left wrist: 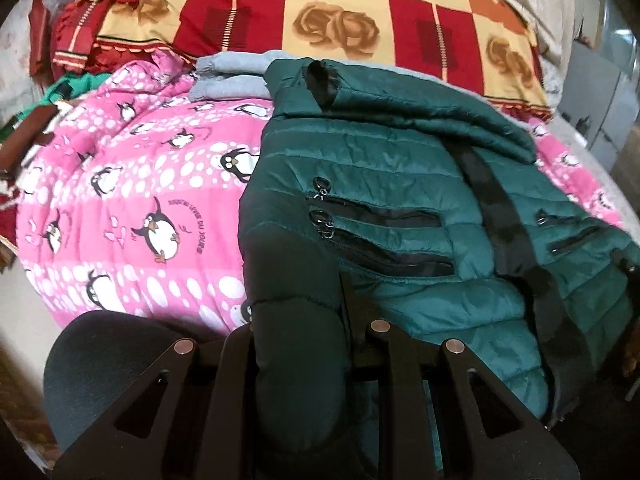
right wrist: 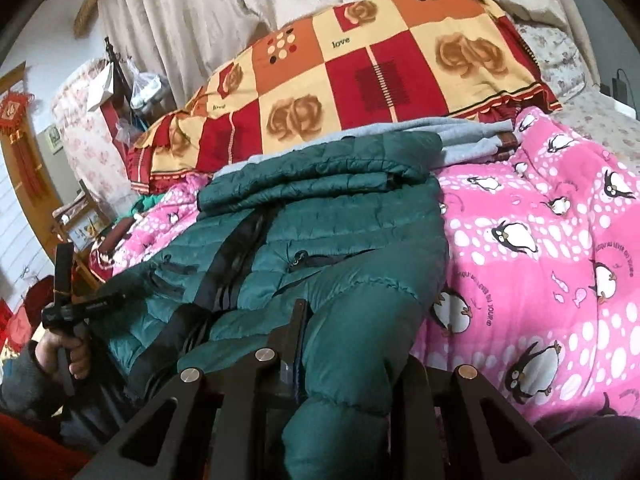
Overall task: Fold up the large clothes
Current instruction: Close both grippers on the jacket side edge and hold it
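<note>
A green puffer jacket [left wrist: 400, 208] lies front-up across a pink penguin blanket [left wrist: 132, 208] on the bed, its black zip strip [left wrist: 492, 208] running down the middle and one sleeve [left wrist: 420, 120] already laid across the chest. The left gripper [left wrist: 304, 360] is clamped on the padded fabric at the jacket's near left edge, and the right gripper [right wrist: 344, 360] pinches the matching bulge on the near right. Holding both hem corners at once likely lets the person lift the lower half evenly and carry it toward the collar. A grey garment [right wrist: 460, 136] sits just behind the jacket, below a red-and-yellow checked quilt [right wrist: 360, 68], leaving the blanket's middle as the working area.
</note>
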Demonstrator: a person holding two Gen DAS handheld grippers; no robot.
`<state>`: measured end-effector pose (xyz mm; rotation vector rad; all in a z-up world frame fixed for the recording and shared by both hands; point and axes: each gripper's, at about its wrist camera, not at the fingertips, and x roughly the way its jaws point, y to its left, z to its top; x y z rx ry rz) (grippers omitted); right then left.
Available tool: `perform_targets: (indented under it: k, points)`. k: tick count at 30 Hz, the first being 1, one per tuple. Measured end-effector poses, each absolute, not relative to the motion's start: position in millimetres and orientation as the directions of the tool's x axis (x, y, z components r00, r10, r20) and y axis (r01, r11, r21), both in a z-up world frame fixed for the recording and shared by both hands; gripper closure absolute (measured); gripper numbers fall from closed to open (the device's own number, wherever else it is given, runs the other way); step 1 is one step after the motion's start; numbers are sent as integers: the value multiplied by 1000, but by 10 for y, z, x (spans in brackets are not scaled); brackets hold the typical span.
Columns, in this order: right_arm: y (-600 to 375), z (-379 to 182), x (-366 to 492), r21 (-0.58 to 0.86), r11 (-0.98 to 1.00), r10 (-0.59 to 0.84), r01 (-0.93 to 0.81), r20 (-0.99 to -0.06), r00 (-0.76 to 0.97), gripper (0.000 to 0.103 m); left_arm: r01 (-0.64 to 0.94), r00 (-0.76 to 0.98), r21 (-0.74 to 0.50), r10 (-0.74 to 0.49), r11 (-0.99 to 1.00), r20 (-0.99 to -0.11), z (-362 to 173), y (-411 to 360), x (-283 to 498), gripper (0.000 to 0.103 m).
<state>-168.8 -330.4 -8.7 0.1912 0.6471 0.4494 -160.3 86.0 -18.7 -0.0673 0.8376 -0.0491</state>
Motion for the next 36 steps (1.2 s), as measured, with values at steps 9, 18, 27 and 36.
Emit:
perform_targets:
  k: [9, 18, 27, 36]
  points:
    - [-3222, -78, -1685, 274, 906, 423, -322, -577, 699, 85, -2, 668, -52, -37, 999, -744, -212, 827, -1598, 87]
    - [-3195, -75, -1669, 268, 912, 410, -310, -596, 690, 85, -14, 670, -63, -38, 998, -742, -167, 815, -1596, 87]
    - [-3158, -83, -1661, 263, 918, 396, -296, -601, 694, 85, -25, 670, -58, -27, 998, -742, -140, 775, -1594, 87]
    - [-3120, -98, -1681, 237, 927, 376, -292, -598, 708, 85, -32, 664, -62, -25, 998, -747, -147, 763, -1557, 87]
